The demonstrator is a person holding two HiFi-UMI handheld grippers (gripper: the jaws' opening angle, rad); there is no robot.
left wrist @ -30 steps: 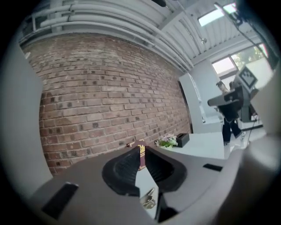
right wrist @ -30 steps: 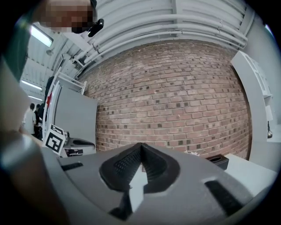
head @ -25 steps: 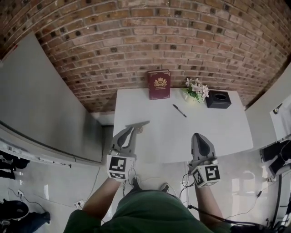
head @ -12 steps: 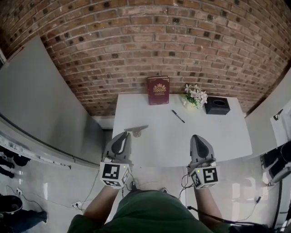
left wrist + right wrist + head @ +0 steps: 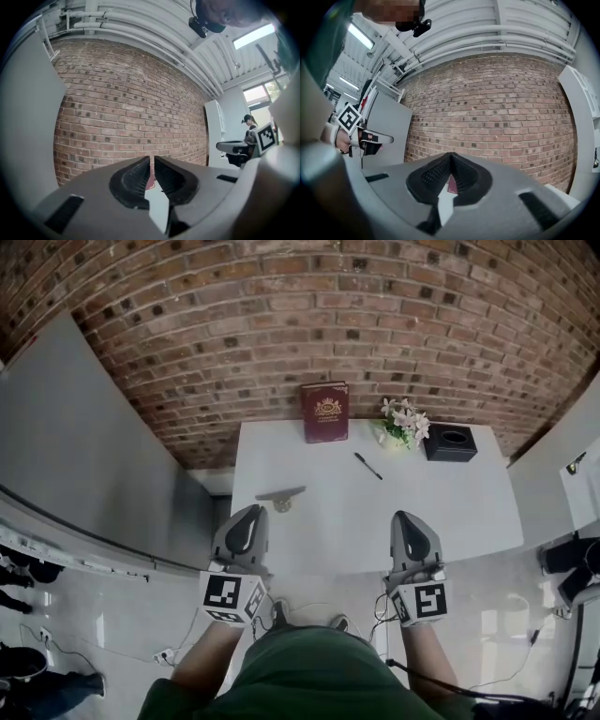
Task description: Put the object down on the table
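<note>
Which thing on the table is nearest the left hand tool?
The small grey piece by the table's left edge, just ahead of the left gripper; book, flowers, pen and box sit farther back.

A small flat grey object lies on the white table, near its left edge.

We see a white table carrying: red book at far edge, flowers and black box to its right, pen nearer centre, small grey object near left edge.
</note>
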